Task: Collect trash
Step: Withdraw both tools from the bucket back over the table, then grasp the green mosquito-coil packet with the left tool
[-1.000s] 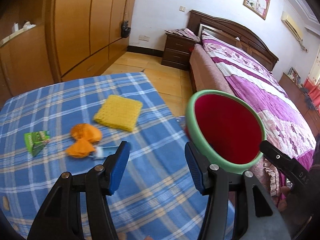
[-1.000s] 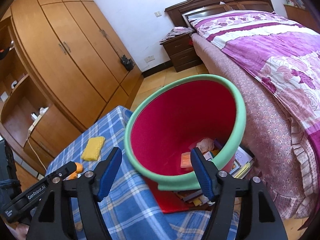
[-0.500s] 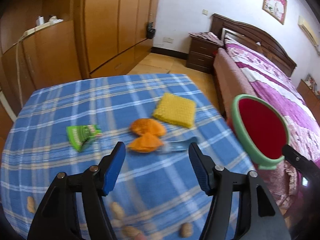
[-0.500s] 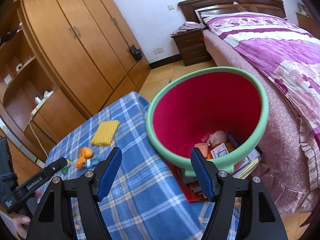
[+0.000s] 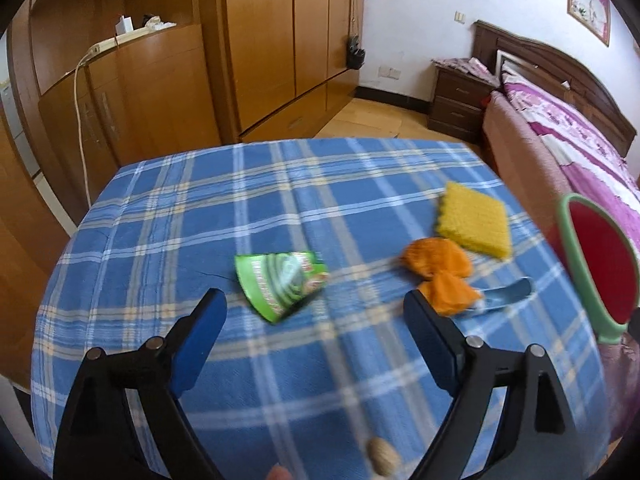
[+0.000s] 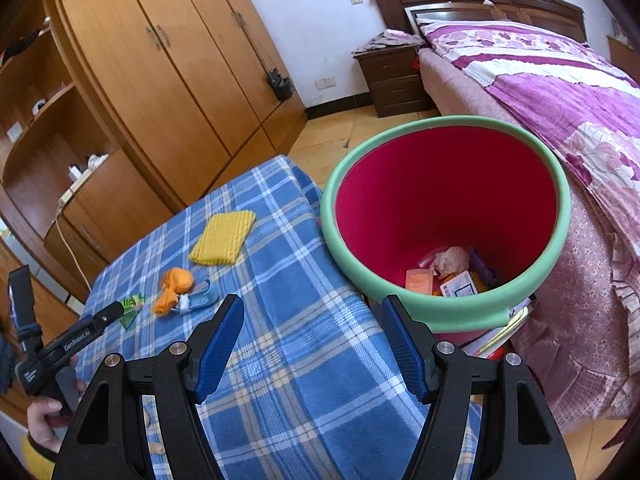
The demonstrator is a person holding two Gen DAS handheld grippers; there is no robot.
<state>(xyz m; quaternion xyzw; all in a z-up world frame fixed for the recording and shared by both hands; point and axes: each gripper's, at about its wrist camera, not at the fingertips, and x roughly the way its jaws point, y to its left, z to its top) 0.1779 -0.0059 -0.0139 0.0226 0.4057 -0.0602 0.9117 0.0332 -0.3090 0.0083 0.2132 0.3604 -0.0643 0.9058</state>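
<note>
A crumpled green wrapper [image 5: 280, 284] lies on the blue plaid tablecloth [image 5: 240, 200], just ahead of my left gripper [image 5: 312, 312]. Its jaws are opening, and the pads touch nothing. Right of the wrapper are orange peels [image 5: 438, 264], a pale blue scrap [image 5: 504, 300] and a yellow mesh pad [image 5: 474, 220]. The red bin with a green rim [image 6: 440, 312] stands tilted off the table's right edge with several scraps [image 6: 452, 260] inside. My right gripper [image 6: 313, 308] hangs open and empty over the table corner beside the bin. My left gripper [image 6: 118, 310] shows there beside the wrapper [image 6: 132, 308].
A nut [image 5: 384, 454] lies near the table's front edge. Books [image 6: 500, 332] are stacked under the bin. A bed with a purple cover [image 6: 560, 100] runs along the right. Wooden wardrobes [image 5: 260, 40] and a nightstand [image 5: 456, 100] stand behind the table.
My left gripper has swung left from the bin to the middle of the table, and its jaws have widened. The green wrapper now sits in front of it. The right view shifted slightly; its jaws are unchanged.
</note>
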